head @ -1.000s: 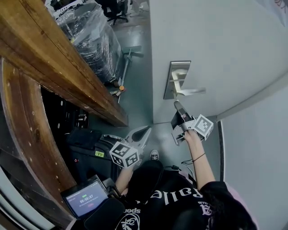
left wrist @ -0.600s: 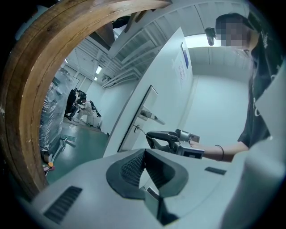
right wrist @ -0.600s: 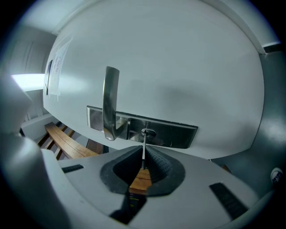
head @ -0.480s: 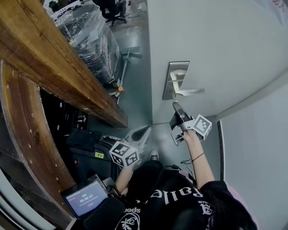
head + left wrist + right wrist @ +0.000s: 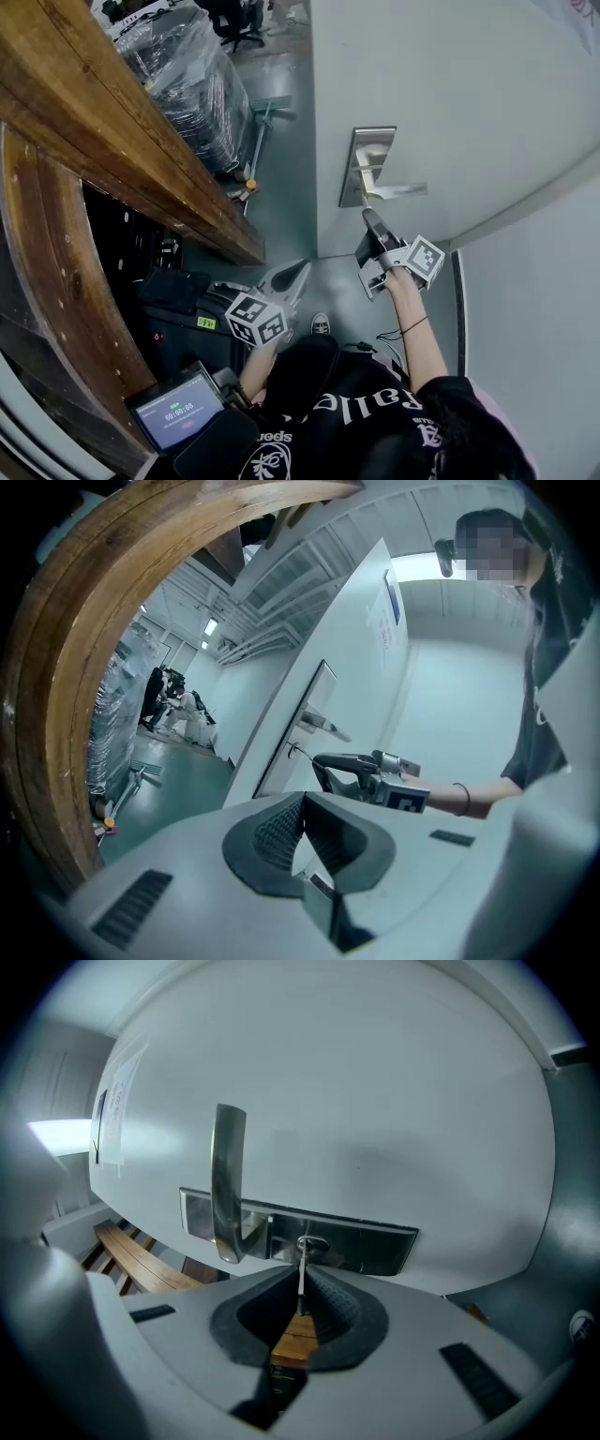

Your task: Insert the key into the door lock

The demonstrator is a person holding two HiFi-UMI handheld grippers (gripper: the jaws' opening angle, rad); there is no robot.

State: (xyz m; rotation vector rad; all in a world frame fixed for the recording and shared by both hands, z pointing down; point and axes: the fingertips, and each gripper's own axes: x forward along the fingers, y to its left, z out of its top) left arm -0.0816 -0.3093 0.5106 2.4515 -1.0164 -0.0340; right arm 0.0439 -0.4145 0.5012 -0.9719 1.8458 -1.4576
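Two tools, one working. Right tool is clamped on the key. The blade runs straight out along the jaws, with its tip at the mouth of the lock cylinder, dead at 12 o'clock on the steel plate. Seated or only touching: cannot tell. Lever handle sits at 10 o'clock of the cylinder.

Judgement: push along the blade's axis, no side drift.

Left tool has its jaws together, empty, low at 8 o'clock of the right tool and well apart from the door.

Paper sheet on the door: print too small to read. Laptop screen: digits unreadable.
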